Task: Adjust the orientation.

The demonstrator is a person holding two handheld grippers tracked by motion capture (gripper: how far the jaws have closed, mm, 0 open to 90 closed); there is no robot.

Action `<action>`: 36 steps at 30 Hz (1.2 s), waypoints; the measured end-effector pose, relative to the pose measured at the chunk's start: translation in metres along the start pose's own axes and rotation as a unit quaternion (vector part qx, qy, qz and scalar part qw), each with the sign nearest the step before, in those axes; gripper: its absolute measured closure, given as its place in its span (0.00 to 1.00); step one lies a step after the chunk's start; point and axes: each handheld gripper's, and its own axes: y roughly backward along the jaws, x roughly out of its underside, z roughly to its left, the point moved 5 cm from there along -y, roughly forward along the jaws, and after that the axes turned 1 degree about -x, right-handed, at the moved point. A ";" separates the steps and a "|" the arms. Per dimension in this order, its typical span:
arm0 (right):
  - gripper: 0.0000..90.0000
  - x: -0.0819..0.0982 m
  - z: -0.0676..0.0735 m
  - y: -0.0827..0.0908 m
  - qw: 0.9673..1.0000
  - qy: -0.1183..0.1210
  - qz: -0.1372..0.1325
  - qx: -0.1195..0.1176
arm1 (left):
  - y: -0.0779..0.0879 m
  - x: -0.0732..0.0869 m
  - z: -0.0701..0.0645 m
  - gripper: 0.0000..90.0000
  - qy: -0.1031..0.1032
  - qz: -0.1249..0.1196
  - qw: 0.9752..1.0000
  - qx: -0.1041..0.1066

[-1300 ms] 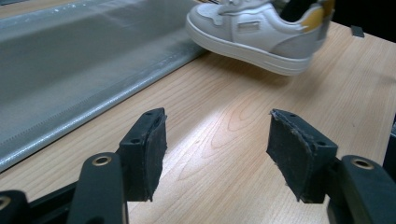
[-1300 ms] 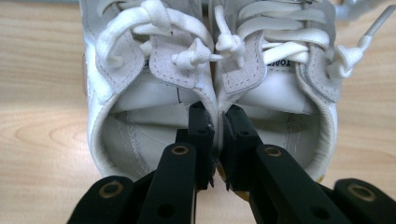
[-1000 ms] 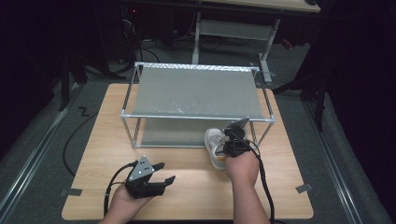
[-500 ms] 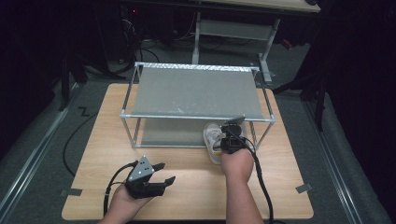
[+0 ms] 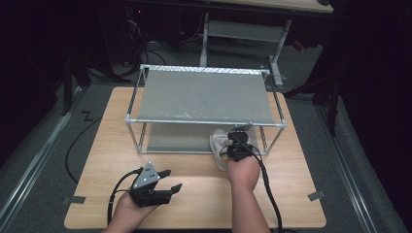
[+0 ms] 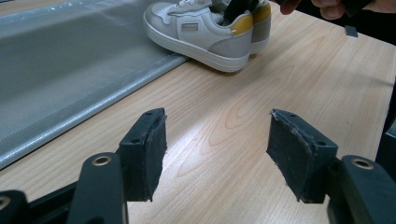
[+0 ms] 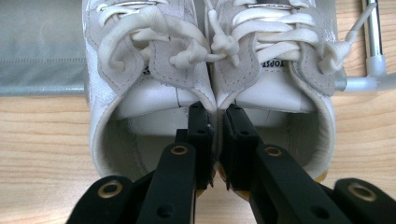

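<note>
A pair of small white leather sneakers with white laces and yellow heel patches [image 7: 210,79] stands side by side on the light wooden tabletop [image 5: 291,194], toes pushed against the front edge of the low metal-framed rack with grey fabric shelves [image 5: 204,94]. In the high view the pair [image 5: 219,145] sits at the rack's lower shelf, towards its right front post.

The right gripper [image 7: 217,140] reaches into the shoes from the heel side. One of its fingers [image 7: 200,135] goes into each shoe opening, and together they are clenched on the two inner collars where the shoes meet, holding both sneakers at once. In the high view this right gripper [image 5: 238,145] sits just above the person's right hand [image 5: 243,170], its cable trailing back over the tabletop.

The left gripper [image 5: 163,187] rests well apart from the shoes, near the front left of the tabletop, held in the person's left hand [image 5: 128,208]. Its fingers [image 6: 144,154] are released and spread wide over bare wood, with nothing between them. From its own view the sneakers [image 6: 205,25] stand farther off beside the grey shelf edge.
</note>
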 end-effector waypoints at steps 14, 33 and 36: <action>0.90 -0.002 0.001 -0.003 1.000 -0.009 0.004 0.001 | 0.000 0.000 -0.001 0.42 -0.001 0.001 1.000 0.002; 0.65 -0.004 -0.004 0.007 1.000 -0.007 -0.004 -0.018 | -0.004 0.002 -0.003 0.42 -0.004 0.008 1.000 0.004; 0.62 -0.004 -0.005 0.012 1.000 -0.005 -0.009 -0.021 | -0.004 0.002 -0.003 0.42 -0.004 0.009 1.000 0.003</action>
